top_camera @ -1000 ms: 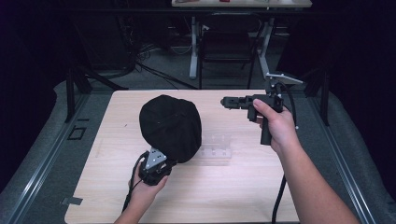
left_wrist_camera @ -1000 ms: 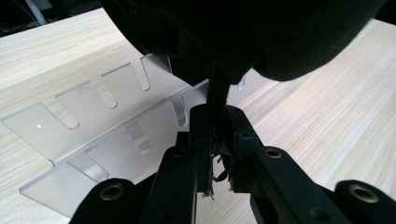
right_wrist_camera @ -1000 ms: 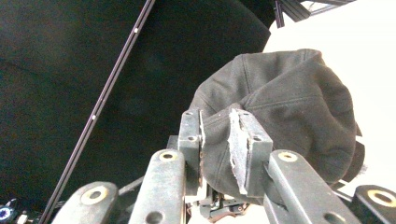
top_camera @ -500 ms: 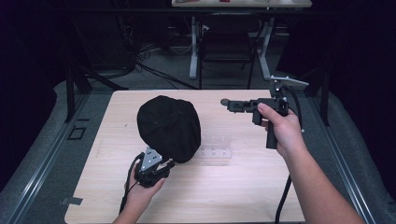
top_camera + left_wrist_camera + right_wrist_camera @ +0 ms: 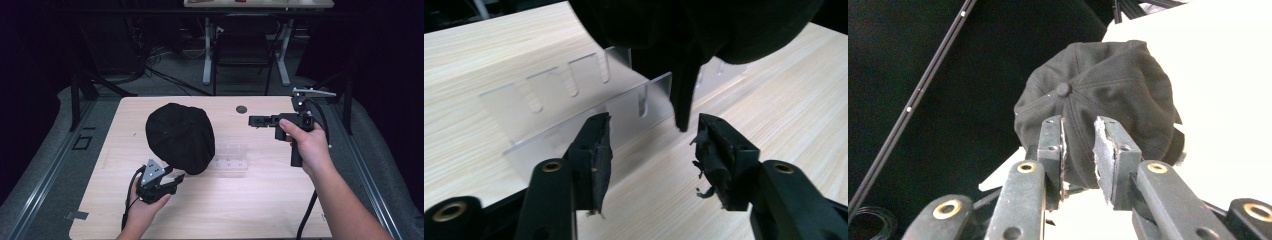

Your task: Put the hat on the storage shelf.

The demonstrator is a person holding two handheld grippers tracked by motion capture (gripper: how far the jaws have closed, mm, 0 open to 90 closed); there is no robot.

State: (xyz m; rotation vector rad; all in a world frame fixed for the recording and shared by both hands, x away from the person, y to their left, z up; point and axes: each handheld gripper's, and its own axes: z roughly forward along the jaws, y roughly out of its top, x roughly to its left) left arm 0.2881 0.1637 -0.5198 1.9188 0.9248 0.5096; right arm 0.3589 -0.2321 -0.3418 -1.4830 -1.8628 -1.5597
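Between the parted pads of the left tool (image 5: pixel 651 150), whose jaws have just been opening, the strap tip of the black fabric cap (image 5: pixel 180 136) hangs free. That cap is draped over a clear plastic stand (image 5: pixel 229 159) on the pale wooden surface (image 5: pixel 260 200), apparently for display. The right tool (image 5: pixel 253 120), gripping nothing and held partly open, is kept well aside.

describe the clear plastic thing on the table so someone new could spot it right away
On the pale wooden table, find the black cap near the middle. The clear slotted rack lies beside it, partly beneath its edge; it is the one see-through thing there.
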